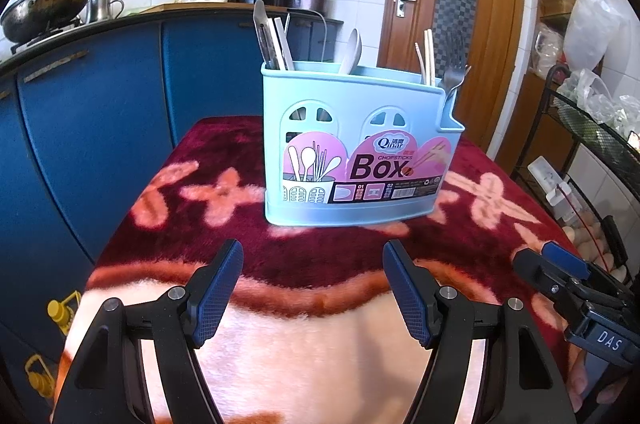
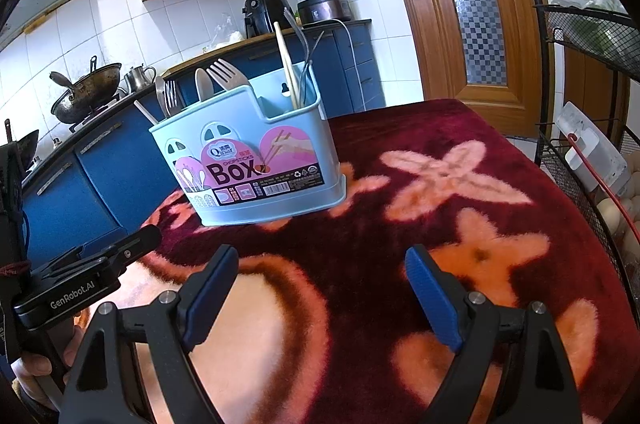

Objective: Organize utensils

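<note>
Blue utensil box (image 1: 356, 148) stands upright toward blanket's (image 1: 280, 344) far edge, dead ahead of left gripper (image 1: 313, 288), ahead-left of right gripper (image 2: 320, 298); both spread, empty

utensils (image 1: 276, 40) in box (image 1: 352, 144), box on table (image 1: 320, 264) (centred)

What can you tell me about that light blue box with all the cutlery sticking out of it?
The light blue box looks like plastic, with arched window cut-outs and a pink label reading "Chopsticks Box". It stands upright on the red flowered blanket, with a lower side pocket on one end. Tongs, a pale spoon, chopsticks and a metal fork stand in its compartments. Neither gripper touches it.
</note>
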### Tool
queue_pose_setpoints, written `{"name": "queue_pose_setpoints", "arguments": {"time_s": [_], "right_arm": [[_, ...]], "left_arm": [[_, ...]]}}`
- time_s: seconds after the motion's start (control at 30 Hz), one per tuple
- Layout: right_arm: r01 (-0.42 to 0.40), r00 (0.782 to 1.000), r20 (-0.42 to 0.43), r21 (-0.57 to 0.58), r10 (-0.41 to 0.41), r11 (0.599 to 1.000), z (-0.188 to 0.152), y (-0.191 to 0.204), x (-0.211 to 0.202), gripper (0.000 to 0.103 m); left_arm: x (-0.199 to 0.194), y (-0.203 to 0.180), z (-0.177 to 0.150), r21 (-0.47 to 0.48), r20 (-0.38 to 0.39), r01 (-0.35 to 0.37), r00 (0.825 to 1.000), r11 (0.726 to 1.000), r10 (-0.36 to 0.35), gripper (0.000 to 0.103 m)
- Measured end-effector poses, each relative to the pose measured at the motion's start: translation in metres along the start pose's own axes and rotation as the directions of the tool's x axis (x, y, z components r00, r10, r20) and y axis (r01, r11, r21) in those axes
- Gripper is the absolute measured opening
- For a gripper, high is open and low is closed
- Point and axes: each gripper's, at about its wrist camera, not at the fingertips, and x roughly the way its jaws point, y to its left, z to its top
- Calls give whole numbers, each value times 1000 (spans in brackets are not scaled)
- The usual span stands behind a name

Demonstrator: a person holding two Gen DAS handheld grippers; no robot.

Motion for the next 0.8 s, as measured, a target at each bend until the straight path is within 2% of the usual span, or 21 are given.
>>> {"name": "queue_pose_setpoints", "arguments": {"time_s": [0.8], "right_arm": [[-1,1000,-3,-1,1,1000,0,1,0,87]], "left_arm": [[-1,-1,0,-1,-2,0,1000,1000,0,74]]}}
